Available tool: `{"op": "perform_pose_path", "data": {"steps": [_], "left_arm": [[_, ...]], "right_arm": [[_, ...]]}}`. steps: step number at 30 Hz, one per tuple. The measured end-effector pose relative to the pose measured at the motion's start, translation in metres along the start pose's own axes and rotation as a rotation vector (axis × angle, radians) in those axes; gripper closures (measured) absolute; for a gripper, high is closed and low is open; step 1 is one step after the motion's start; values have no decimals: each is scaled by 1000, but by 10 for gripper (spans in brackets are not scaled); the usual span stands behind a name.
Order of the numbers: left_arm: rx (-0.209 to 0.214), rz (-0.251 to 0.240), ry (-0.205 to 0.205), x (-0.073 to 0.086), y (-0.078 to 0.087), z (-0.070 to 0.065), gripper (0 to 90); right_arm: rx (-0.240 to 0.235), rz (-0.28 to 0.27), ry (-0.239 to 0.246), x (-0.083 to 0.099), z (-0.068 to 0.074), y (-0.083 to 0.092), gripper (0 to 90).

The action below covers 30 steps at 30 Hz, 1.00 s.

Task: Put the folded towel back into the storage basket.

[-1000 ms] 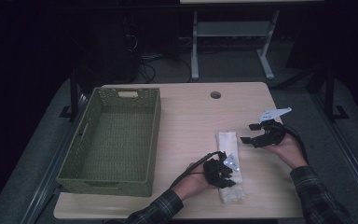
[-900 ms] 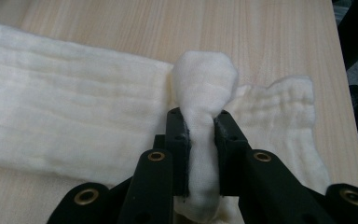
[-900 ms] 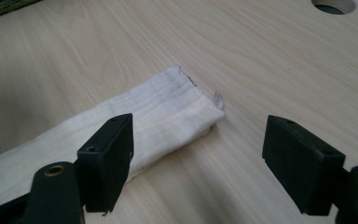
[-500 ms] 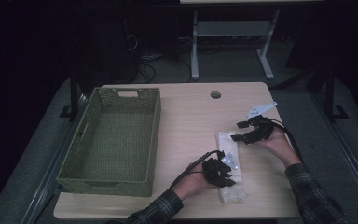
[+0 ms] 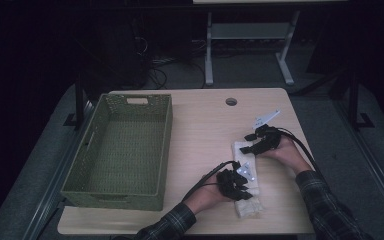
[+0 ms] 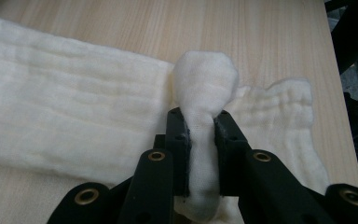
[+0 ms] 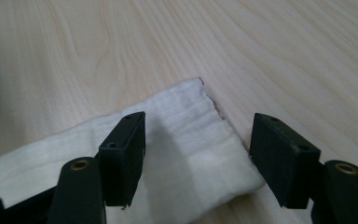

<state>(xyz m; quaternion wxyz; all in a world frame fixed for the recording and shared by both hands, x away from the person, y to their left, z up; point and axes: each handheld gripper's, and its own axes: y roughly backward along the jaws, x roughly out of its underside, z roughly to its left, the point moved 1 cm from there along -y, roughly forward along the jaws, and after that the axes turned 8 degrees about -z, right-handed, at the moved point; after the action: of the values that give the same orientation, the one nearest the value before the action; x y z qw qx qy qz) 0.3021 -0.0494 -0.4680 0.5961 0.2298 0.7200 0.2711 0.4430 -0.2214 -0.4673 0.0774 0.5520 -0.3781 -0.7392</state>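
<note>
Landmark: the green woven basket (image 5: 125, 150), sitting at the left of the light wooden table (image 5: 200, 120).

You are working a folded white cloth (image 5: 245, 172) that is lying on the tabletop well to the right of the basket, running as a long strip from the near table edge away toward the far side.

Your left gripper (image 5: 236, 185) is sitting at the near end of the cloth, the end closer to the basket's near right corner. It is clamping a pinched-up fold: in the left gripper view the cloth (image 6: 74, 107) is bunching up between the two black jaws and bulging out above their tips, with the rest lying flat on the wood to either side. The left gripper (image 6: 200, 140) is squeezing that ridge from both sides.

Your right gripper (image 5: 260, 141) is hovering at the far end of the cloth, farther from the basket than the left one. Its jaws have just been closing but are standing apart. In the right gripper view the right gripper (image 7: 200, 154) is straddling the cloth's corner (image 7: 186, 140): the fabric end is lying between the pads, and neither pad is pressing on it.

The grey plate on the right gripper is pointing away from the basket.
</note>
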Motion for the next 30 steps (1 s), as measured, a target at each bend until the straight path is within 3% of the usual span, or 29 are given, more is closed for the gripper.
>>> {"op": "perform_pose_path", "data": {"steps": [9, 15, 21, 30], "left_arm": [[4, -4, 3, 0, 0, 0, 780], [-2, -2, 0, 0, 0, 0, 780], [-1, -4, 0, 0, 0, 0, 783], [17, -27, 4, -2, 5, -2, 792]], "right_arm": [[-13, -1, 18, 2, -3, -11, 380], [-2, -1, 66, 4, 3, -9, 556], [-42, -12, 34, 7, 8, -6, 772], [-43, 4, 40, 5, 8, -2, 804]]}}
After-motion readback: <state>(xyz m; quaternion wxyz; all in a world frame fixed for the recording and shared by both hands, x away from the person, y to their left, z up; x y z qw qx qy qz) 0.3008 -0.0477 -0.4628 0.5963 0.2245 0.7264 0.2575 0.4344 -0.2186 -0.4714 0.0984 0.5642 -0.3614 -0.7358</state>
